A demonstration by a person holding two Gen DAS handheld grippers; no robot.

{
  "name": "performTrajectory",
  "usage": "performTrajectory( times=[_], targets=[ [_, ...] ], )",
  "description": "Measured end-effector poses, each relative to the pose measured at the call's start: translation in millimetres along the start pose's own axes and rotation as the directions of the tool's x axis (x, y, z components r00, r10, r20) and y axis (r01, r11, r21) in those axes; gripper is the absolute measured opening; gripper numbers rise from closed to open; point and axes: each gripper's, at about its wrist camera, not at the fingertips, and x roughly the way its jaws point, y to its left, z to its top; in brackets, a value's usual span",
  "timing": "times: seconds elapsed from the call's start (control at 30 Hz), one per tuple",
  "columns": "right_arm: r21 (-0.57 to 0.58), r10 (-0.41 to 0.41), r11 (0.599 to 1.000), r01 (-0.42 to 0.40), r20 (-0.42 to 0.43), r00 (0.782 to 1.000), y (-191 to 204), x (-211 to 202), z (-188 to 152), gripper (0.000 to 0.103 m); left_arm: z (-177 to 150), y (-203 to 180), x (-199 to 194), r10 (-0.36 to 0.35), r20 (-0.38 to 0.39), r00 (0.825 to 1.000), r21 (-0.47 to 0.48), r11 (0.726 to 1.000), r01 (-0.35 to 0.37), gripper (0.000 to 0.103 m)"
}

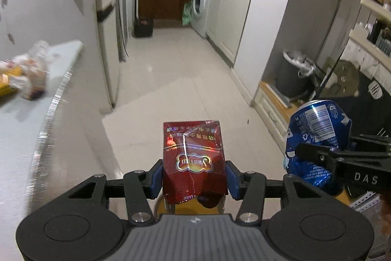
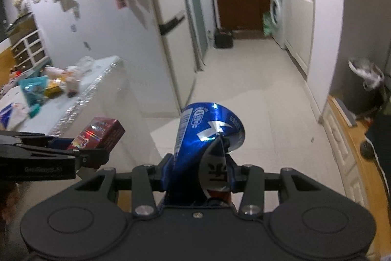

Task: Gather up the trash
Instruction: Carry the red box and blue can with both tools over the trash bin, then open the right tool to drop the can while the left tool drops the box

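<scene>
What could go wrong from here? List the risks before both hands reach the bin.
1. The crushed blue can is pinched low by the right gripper, most of it sticking out past the fingers; it could twist loose.
2. The red cigarette pack in the left gripper is dented and glossy, so it may slip.
3. The dark trash bin looks stuffed; items might spill off.

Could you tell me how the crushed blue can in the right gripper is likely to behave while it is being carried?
The blue can is already dented and folded, so it probably yields further under squeezing. It looks empty, likely light. Its glossy, uneven metal may slip or twist between the right gripper pads.
</scene>
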Motion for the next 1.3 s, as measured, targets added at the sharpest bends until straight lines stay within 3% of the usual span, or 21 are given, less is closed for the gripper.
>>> performTrajectory(
  times=[0.4, 0.67, 0.93, 1.07, 1.17, 1.3],
  targets=[
    [0.144, -0.004, 0.989, 0.026, -0.152, 0.988, -37, 126, -5, 0.044, 22, 4, 139, -0.021, -0.162, 0.987, -0.052, 0.999, 0.013, 0.052],
    [0.232, 0.004, 0.971, 0.059, -0.261, 0.965, -56, 221, -28, 0.044, -2, 31, 230, -0.013, -0.256, 0.967, -0.115, 0.993, -0.017, 0.052],
    [0.272, 0.008, 0.954, 0.122, -0.433, 0.902, -62, 310, -87, 0.044, -49, 53, 306, -0.022, -0.377, 0.926, -0.172, 0.984, -0.047, 0.052],
    [0.294, 0.017, 0.944, 0.150, -0.497, 0.868, -64, 341, -117, 0.044, -84, 71, 340, -0.016, -0.451, 0.892, -0.206, 0.975, -0.087, 0.052],
    [0.291, 0.029, 0.945, 0.151, -0.533, 0.845, -63, 358, -136, 0.045, -105, 81, 356, -0.018, -0.497, 0.867, -0.220, 0.970, -0.106, 0.052],
    [0.293, 0.031, 0.940, 0.175, -0.583, 0.812, -64, 379, -162, 0.045, -122, 89, 365, -0.011, -0.526, 0.850, -0.197, 0.974, -0.110, 0.052]
  ],
)
